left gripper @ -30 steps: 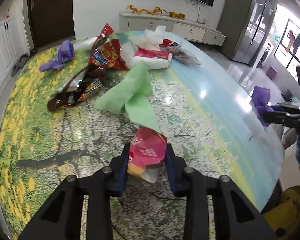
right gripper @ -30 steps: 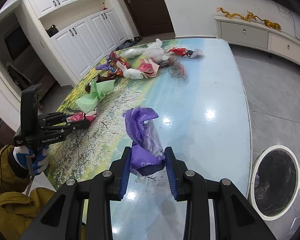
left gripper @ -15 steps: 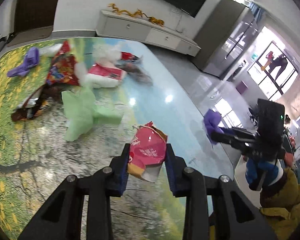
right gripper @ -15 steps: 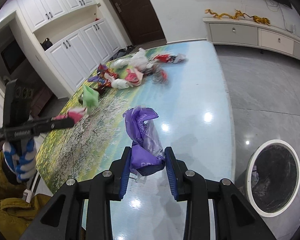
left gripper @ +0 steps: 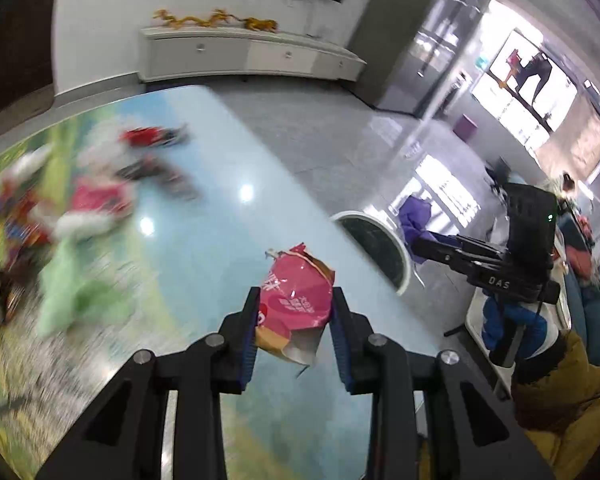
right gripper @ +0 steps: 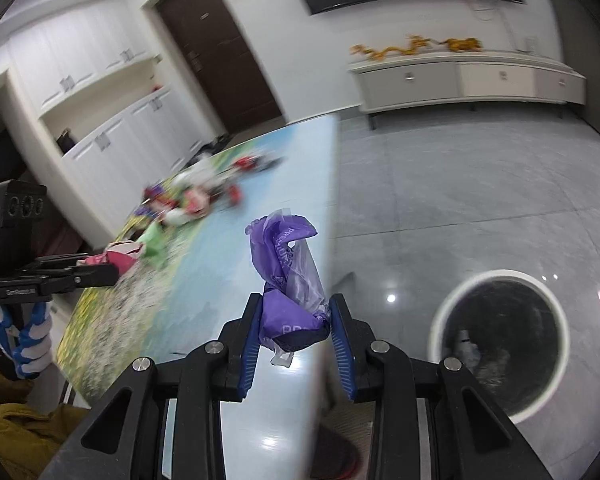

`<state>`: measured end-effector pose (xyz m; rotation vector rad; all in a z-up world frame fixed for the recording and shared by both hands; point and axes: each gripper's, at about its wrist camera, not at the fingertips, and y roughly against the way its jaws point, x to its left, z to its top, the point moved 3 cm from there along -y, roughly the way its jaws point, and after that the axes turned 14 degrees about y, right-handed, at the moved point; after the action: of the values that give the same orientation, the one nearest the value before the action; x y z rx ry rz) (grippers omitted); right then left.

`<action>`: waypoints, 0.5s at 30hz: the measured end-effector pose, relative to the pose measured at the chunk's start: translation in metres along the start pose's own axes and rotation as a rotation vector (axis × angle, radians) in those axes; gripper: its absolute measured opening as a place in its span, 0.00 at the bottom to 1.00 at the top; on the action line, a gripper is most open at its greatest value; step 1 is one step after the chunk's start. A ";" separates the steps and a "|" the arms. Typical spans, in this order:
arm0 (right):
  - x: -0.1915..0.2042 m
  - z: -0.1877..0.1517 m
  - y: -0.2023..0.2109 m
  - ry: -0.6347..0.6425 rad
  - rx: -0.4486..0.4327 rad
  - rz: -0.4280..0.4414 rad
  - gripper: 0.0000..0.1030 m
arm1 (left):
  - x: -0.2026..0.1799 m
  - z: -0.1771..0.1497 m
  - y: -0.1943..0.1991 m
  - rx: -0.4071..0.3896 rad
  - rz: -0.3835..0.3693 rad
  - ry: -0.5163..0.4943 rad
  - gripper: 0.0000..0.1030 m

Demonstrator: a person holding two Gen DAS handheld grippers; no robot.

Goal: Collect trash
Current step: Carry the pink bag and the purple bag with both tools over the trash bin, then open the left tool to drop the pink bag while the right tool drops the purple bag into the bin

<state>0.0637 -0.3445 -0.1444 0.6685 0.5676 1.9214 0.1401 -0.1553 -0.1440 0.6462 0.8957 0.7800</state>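
Observation:
My left gripper (left gripper: 294,316) is shut on a pink snack wrapper (left gripper: 296,300) and hangs over the blue end of the table (left gripper: 204,248). In the right wrist view my right gripper (right gripper: 294,324) is shut on a crumpled purple plastic bag (right gripper: 288,264) at the table's right edge. The white-rimmed trash bin (right gripper: 500,344) with a black liner stands on the floor to its right. That bin (left gripper: 374,248) also shows past the table edge in the left wrist view, with the right gripper (left gripper: 416,236) and its purple bag near it. The left gripper (right gripper: 112,268) with the pink wrapper shows at far left.
A blurred heap of several wrappers, white tissue and a green cloth (left gripper: 72,288) lies on the table's far left part. A low white cabinet (left gripper: 244,56) lines the back wall. Grey tiled floor (right gripper: 460,200) spreads right of the table. A gloved hand (right gripper: 24,336) holds the left gripper.
Both grippers have swung to the right across the table toward its edge, each still holding its piece of trash. The bin now shows larger and closer in the right wrist view and has appeared in the left.

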 end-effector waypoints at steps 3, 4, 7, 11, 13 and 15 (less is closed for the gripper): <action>-0.036 -0.016 0.012 -0.068 -0.014 -0.063 0.30 | -0.034 0.017 -0.028 0.032 -0.009 -0.066 0.30; -0.049 -0.023 0.016 -0.098 -0.012 -0.088 0.30 | -0.048 0.022 -0.040 0.045 -0.009 -0.092 0.30; -0.084 -0.041 0.022 -0.175 0.000 -0.145 0.30 | -0.081 0.036 -0.075 0.084 -0.016 -0.143 0.30; -0.121 -0.056 0.024 -0.235 0.026 -0.206 0.31 | -0.122 0.051 -0.126 0.126 -0.015 -0.189 0.30; -0.137 -0.060 0.023 -0.259 0.041 -0.231 0.32 | -0.137 0.058 -0.149 0.143 -0.020 -0.199 0.31; -0.150 -0.063 0.020 -0.276 0.051 -0.244 0.32 | -0.152 0.064 -0.170 0.156 -0.032 -0.195 0.31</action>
<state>0.0638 -0.4951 -0.2089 0.8412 0.4993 1.5604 0.1885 -0.3844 -0.1785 0.8291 0.7909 0.6105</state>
